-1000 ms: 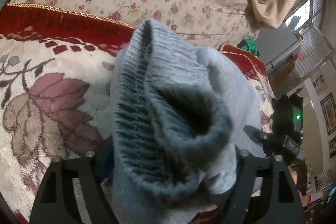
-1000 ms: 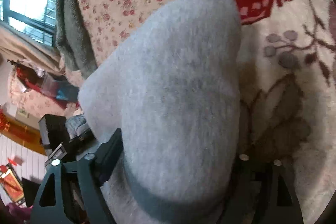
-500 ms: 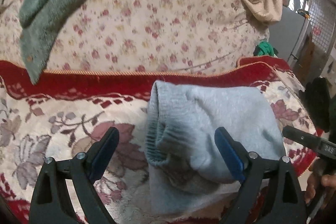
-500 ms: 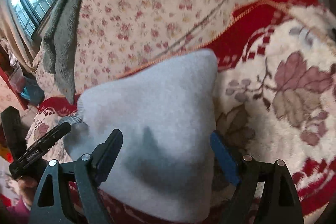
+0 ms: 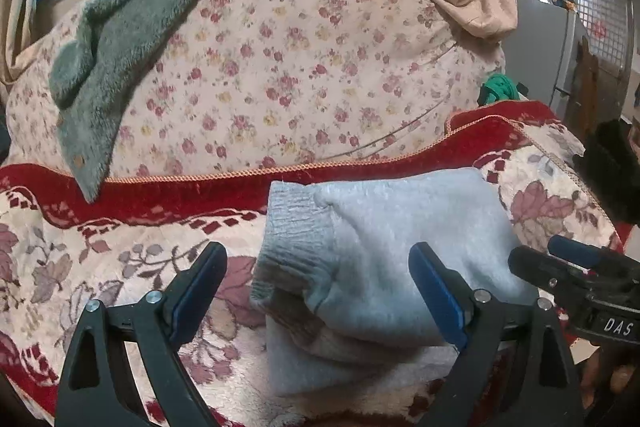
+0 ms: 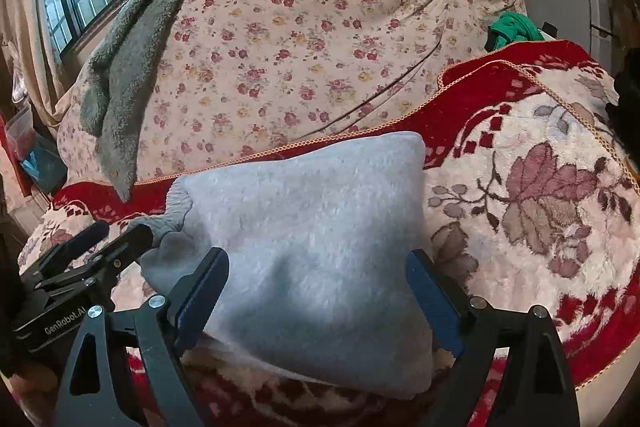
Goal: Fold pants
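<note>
Resting folded on the floral blanket point(image 5: 100, 267), the grey pants point(image 5: 384, 259) lie freed as left tool point(image 5: 316, 291) and right tool point(image 6: 316, 291), wide now, back away; folding looks complete.

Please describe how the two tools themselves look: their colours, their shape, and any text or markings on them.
Both are alike. The left tool and the right tool have matte black, triangulated plastic arms with silver bolt heads and blue pads on the inner faces of the fingers. Seen from the side, the right tool's body carries white lettering "DAS", and the left one's reads "GenRobot.AI". No cables or sleeves show.
</note>
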